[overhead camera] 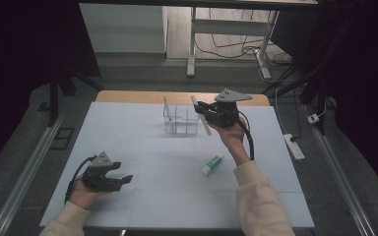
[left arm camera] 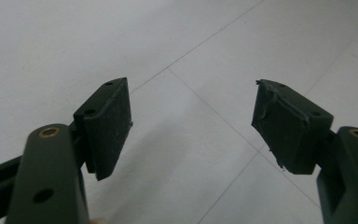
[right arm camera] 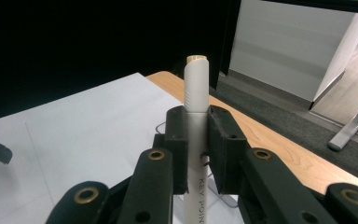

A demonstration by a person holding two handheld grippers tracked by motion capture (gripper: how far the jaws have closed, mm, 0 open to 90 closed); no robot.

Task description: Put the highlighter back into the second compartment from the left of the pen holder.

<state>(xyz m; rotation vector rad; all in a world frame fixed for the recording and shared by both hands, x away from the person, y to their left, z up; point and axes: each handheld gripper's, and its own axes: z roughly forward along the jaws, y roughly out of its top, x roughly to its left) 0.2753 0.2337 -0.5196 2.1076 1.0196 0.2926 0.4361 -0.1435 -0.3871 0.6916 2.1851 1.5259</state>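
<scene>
My right gripper [right arm camera: 197, 154] clamps white marker [right arm camera: 196, 88] beside clear organizer [overhead camera: 179, 120]; left gripper [left arm camera: 193, 126] open, idle. Risk: marker clips organizer rim, tips it.

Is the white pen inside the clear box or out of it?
Out. The right gripper holds the pen beside the clear box.

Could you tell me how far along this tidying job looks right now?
Done: nothing shows inside the clear organizer yet. In hand: the right gripper is shut on a white marker, held up beside it. Left: a small tube lies on the mat; the left gripper is open, idle.
</scene>
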